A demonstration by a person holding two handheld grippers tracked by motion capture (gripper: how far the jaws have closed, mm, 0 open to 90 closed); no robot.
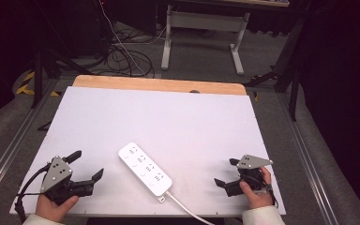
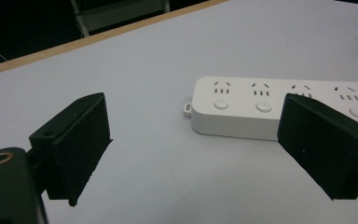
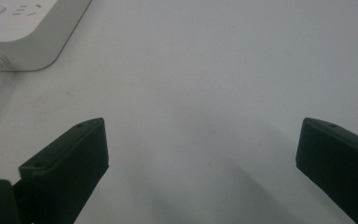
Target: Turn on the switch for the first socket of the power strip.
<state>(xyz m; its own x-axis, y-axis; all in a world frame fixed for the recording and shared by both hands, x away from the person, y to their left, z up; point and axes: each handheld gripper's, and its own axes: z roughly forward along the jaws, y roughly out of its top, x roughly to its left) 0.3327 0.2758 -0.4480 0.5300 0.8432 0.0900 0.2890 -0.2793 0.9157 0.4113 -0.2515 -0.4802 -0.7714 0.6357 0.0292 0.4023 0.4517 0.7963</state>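
One white table [image 1: 178, 112] carries everything, and the power strip [image 1: 145, 168] serves as landmark: it lies diagonally near the table's front edge, its cord [image 1: 187, 211] trailing off that edge. Left of the strip rests the left gripper [image 1: 88, 165], jaws spread wide and aimed at the strip's side, probably readying a grasp. Right of it sits the right gripper [image 1: 227, 171], equally wide, holding nothing.

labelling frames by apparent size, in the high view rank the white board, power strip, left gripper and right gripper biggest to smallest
1. white board, by far the largest.
2. power strip.
3. left gripper and right gripper: both open, near the front edge, and look about alike, so I would not rank them. The power strip is only slightly bigger than either.
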